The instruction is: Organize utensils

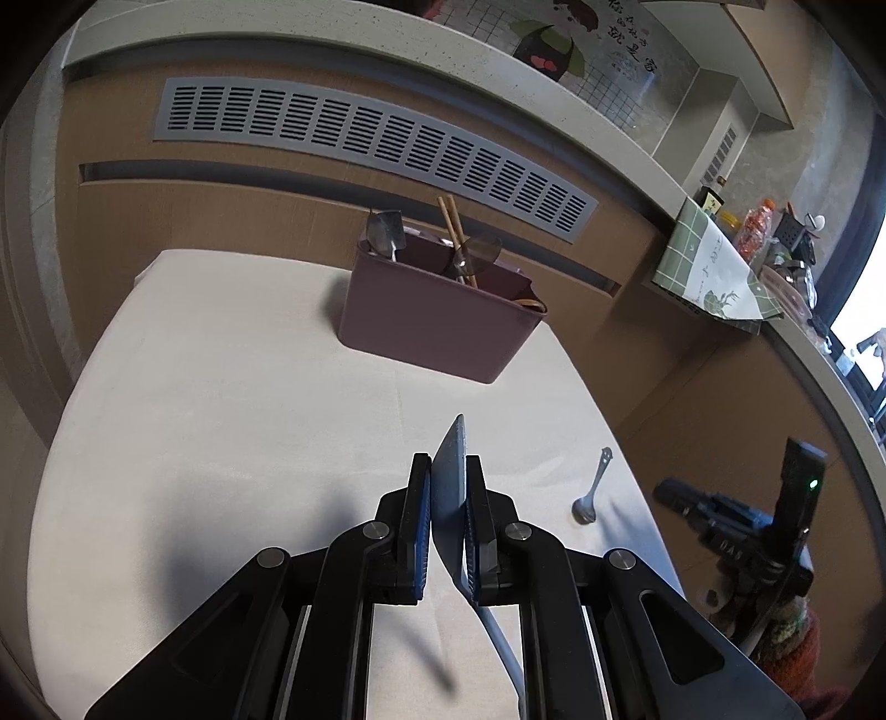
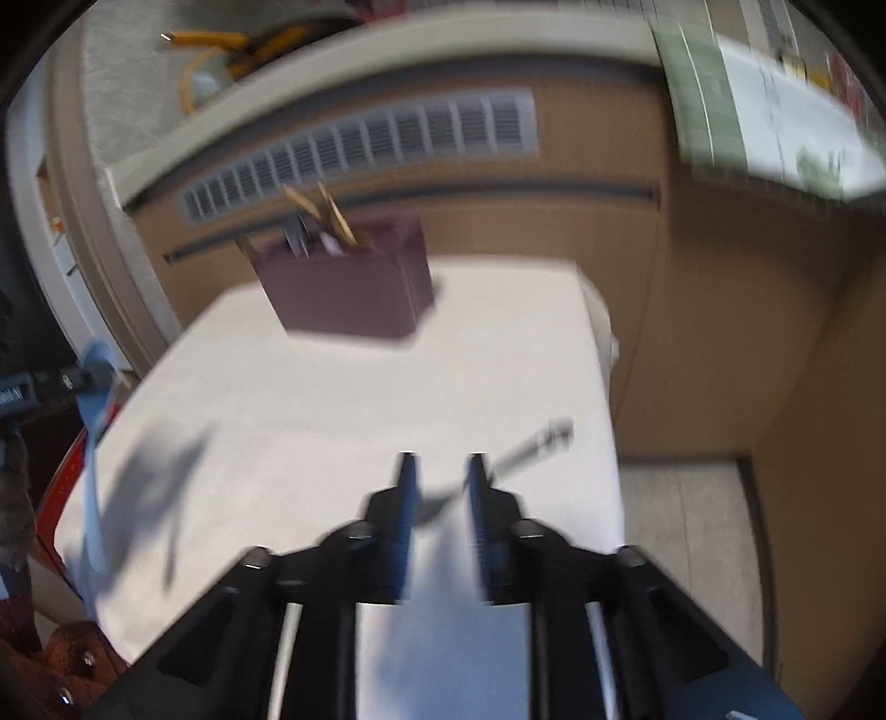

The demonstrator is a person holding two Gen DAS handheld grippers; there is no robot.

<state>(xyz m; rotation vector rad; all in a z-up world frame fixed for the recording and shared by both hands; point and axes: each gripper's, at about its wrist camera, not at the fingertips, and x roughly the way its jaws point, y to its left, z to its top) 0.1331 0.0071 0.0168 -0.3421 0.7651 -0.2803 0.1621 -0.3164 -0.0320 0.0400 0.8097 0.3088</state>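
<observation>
Right claw (image 2: 440, 482), jaws parted astride the metal spoon (image 2: 443, 501) at 12 o'clock, should be lowered squarely before clenching; left claw (image 1: 449, 487) grips a blue spatula (image 1: 449, 471).

Chinese characters stood on the illustrated wall poster (image 1: 603, 50) above the grey slotted vent (image 1: 376, 149), too small to read; no other lettering was clear.

Table: I see a white-covered table (image 1: 221, 387) under my fingers.
Holder: a maroon utensil holder (image 1: 437, 321) stands far ahead of them.
Spoon: a metal spoon (image 1: 592, 490) lies right of my left fingers.
</observation>
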